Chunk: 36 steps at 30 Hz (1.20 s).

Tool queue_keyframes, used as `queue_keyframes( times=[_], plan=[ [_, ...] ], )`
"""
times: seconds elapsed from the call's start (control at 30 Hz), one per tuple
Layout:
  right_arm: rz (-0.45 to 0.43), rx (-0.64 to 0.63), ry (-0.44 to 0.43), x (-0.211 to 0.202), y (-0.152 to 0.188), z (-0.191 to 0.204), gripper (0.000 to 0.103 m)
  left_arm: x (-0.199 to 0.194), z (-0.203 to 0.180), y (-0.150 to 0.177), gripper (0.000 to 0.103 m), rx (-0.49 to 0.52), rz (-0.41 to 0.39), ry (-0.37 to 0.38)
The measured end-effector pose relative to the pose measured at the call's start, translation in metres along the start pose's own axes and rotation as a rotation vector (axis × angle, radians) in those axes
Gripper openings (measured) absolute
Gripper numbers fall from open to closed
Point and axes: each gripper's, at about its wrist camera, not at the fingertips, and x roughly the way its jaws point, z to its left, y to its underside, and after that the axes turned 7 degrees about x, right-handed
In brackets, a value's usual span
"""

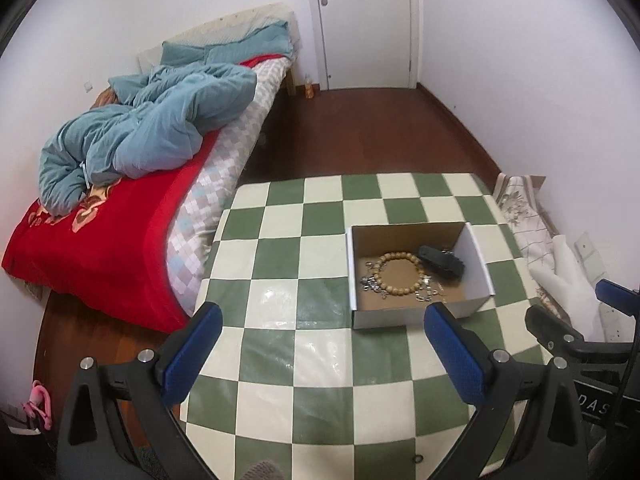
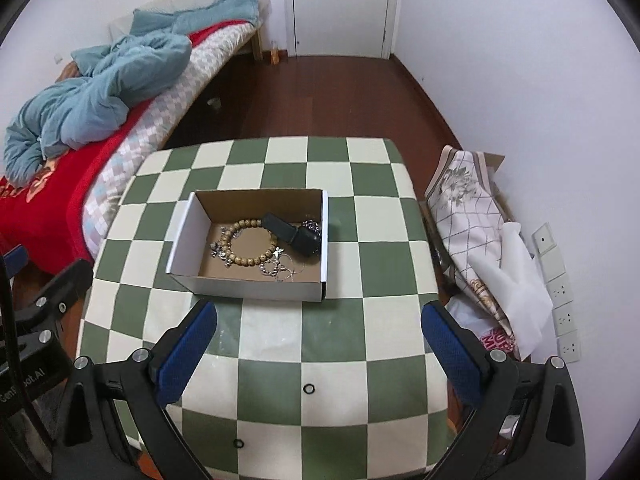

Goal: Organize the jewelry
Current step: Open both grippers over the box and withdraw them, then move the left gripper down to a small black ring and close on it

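Two grippers, left gripper (image 1: 322,340) and right gripper (image 2: 320,338), spread wide, empty. Beaded bracelet (image 2: 250,242), chains already in box (image 2: 248,286). Two small black rings (image 2: 309,389) left on checkered table (image 2: 340,340); next likely delicate pinch.

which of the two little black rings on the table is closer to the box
The small black ring on the white square between the right gripper's fingers; the other ring lies nearer the table's front edge, farther from the box.
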Motion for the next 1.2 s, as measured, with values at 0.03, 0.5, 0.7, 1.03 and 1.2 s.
queue_keyframes(
  times=[0.03, 0.5, 0.7, 1.03, 1.2],
  plan=[
    [-0.007, 0.001, -0.005, -0.005, 0.002, -0.001, 0.103, -0.007, -0.001, 0.001, 0.103, 0.001, -0.011, 0.0],
    [0.072, 0.055, 0.001, -0.019, 0.062, -0.037, 0.102, -0.001, -0.036, 0.073, 0.103, 0.038, 0.143, 0.03],
    [0.233, 0.115, 0.032, 0.034, 0.102, -0.074, 0.06, 0.047, -0.075, 0.126, 0.102, 0.085, 0.329, 0.09],
    [0.307, 0.22, 0.027, 0.063, 0.117, -0.111, 0.06, 0.08, -0.12, 0.157, 0.079, 0.147, 0.438, 0.192],
    [0.31, 0.23, 0.023, 0.063, 0.116, -0.113, 0.06, 0.086, -0.128, 0.164, 0.056, 0.157, 0.463, 0.207]
  ],
)
